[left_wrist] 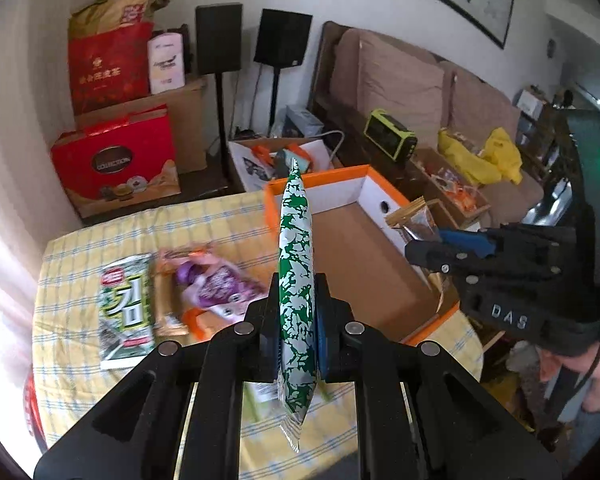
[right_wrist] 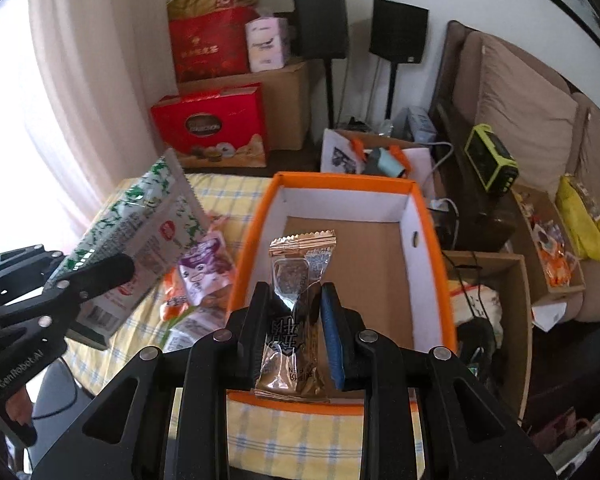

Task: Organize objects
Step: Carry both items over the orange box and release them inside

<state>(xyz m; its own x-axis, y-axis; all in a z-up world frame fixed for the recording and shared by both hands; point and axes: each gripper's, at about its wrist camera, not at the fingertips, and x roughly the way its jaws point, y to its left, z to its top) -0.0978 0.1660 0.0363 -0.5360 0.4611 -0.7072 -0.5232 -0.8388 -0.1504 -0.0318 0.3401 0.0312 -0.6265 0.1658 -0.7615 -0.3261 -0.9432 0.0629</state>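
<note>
Holding a green-and-white packet (left_wrist: pixel 296 280) edge-on, my left tongs (left_wrist: pixel 296 320) are clamped on it above the checked desk (left_wrist: pixel 228 216). My right tongs (right_wrist: pixel 296 332) pinch a gold snack sachet (right_wrist: pixel 296 320) over the orange-rimmed box (right_wrist: pixel 428 216), whose floor looks bare. Beside the box lie a seaweed pack (left_wrist: pixel 128 308) and a purple pouch (left_wrist: pixel 216 284), blurred, perhaps overlapping other wrappers.

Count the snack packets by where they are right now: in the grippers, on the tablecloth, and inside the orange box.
In the grippers: 2, the green-and-white packet in the left gripper, the gold-brown packet in the right gripper
On the tablecloth: at least 3 visible
Inside the orange box: 0
Total: 5
</note>
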